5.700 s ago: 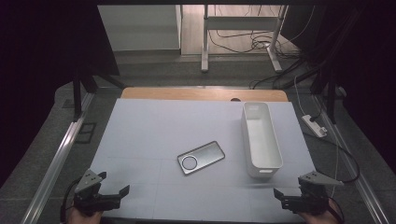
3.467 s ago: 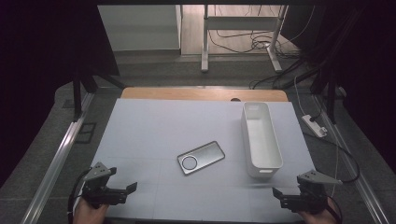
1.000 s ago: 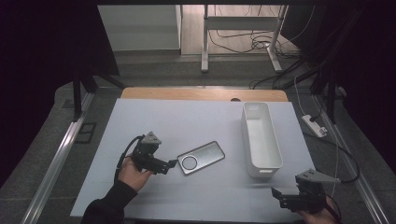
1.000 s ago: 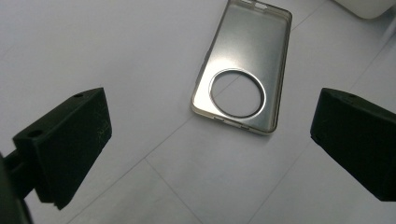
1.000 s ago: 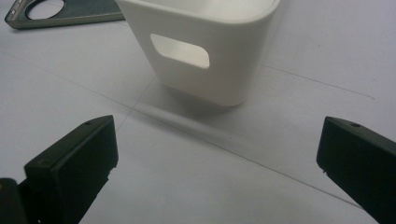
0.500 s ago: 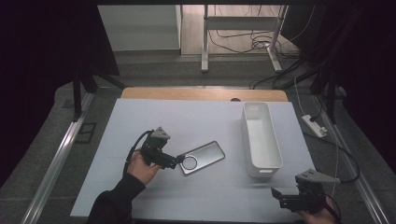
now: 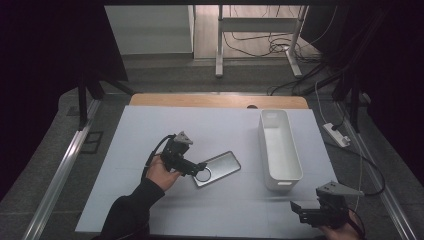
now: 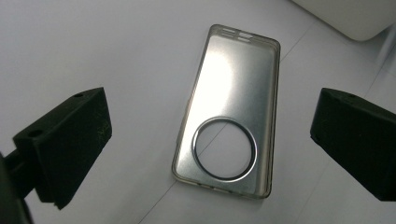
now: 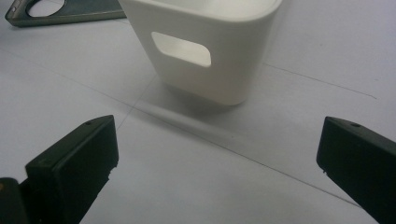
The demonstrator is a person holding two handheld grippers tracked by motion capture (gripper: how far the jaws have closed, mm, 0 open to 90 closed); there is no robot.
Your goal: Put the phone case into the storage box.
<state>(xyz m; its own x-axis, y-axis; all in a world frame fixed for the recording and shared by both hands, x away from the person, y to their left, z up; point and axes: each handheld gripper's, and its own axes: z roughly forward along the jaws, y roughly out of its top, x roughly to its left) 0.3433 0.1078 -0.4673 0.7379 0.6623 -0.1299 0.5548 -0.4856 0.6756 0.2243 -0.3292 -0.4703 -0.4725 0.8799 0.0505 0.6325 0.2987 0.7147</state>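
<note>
While left tongs (image 8: 210,140) hover spread over the phone case (image 8: 229,126), right tongs (image 9: 215,163) sit spread w/ bin (image 9: 201,46) at 12 o'clock.

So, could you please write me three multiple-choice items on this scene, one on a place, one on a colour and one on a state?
1. Where does the phone case lie relative to the bin in the high view?
A. inside it
B. to its left on the table
C. behind it

2. What colour is the bin?
A. white
B. red
C. black

3. How is the left gripper set?
A. shut on the phone case
B. shut on nothing
C. open, a jaw to each side of the case

Answers:
1 B, the case lies flat on the pale table, left of the bin and apart from it.
2 A, the walls are plain white in the high view and the right gripper view.
3 C, the left gripper view shows both black jaws wide apart, clear of the case edges.
</note>
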